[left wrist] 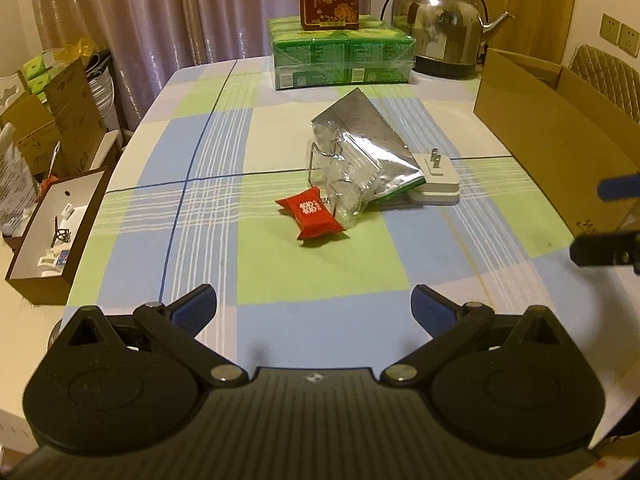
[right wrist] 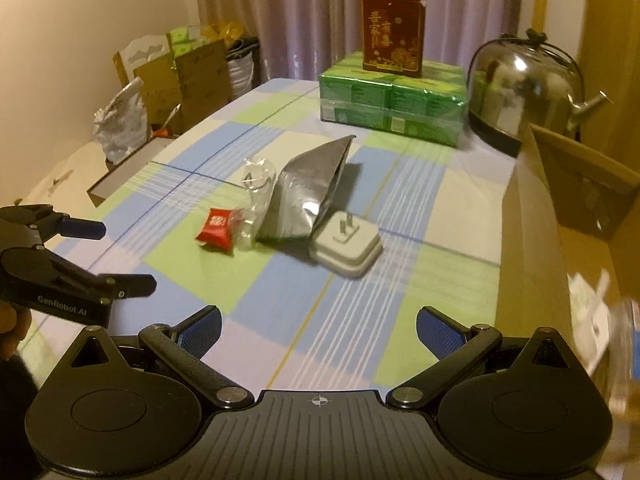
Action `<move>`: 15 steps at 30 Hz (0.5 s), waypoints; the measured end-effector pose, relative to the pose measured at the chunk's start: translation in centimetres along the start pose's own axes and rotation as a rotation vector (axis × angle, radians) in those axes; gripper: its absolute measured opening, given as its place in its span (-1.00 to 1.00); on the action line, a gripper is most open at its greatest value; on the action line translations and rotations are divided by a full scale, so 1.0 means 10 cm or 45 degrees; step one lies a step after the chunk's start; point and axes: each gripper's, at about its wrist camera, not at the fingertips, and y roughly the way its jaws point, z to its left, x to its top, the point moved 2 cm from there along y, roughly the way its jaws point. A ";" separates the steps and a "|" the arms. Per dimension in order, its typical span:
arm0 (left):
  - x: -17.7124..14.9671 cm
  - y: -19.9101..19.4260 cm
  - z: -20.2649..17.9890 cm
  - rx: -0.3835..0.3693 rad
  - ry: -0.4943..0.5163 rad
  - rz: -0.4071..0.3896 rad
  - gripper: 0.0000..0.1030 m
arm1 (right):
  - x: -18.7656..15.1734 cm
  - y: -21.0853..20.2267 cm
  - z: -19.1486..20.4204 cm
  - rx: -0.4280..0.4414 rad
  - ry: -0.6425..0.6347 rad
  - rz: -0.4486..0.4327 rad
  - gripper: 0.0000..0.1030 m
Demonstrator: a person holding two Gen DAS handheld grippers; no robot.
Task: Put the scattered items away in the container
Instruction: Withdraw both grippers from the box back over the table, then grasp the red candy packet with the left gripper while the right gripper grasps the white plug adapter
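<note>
Left view: my left claw (left wrist: 314, 306) wide and empty over the cloth, red packet (left wrist: 314, 213) touching the foil bag (left wrist: 366, 152), box (left wrist: 560, 136) right of it; right view: my right claw (right wrist: 318, 330) wide, plug (right wrist: 347, 247) against the bag.

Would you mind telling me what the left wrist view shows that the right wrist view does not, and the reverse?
Only the left wrist view shows the contents of the open brown tray beside the table, and the right gripper from outside. Only the right wrist view shows the inside of the cardboard box, and the left gripper from outside. Both show the red packet, clear wrapper, silver pouch, white plug adapter, green packs and kettle.
</note>
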 end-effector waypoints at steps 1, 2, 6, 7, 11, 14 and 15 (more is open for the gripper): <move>0.02 0.05 0.00 -0.002 0.003 0.001 0.97 | 0.04 0.06 -0.02 -0.001 -0.013 0.005 0.96; 0.05 0.10 0.01 -0.005 0.003 0.002 0.97 | 0.07 0.12 -0.05 -0.003 -0.028 0.011 0.96; 0.15 0.32 0.01 -0.005 0.018 -0.004 0.97 | 0.19 0.37 -0.12 0.002 -0.082 0.049 0.96; 0.17 0.37 0.01 -0.004 0.026 -0.006 0.95 | 0.22 0.43 -0.13 0.009 -0.095 0.060 0.96; 0.27 0.62 -0.03 0.001 0.088 0.001 0.80 | 0.31 0.67 -0.16 0.022 -0.175 0.107 0.96; 0.32 0.80 -0.06 -0.001 0.133 0.008 0.73 | 0.38 0.84 -0.19 0.023 -0.226 0.141 0.95; 0.33 0.85 -0.06 -0.008 0.146 0.014 0.72 | 0.41 0.89 -0.20 0.024 -0.246 0.152 0.95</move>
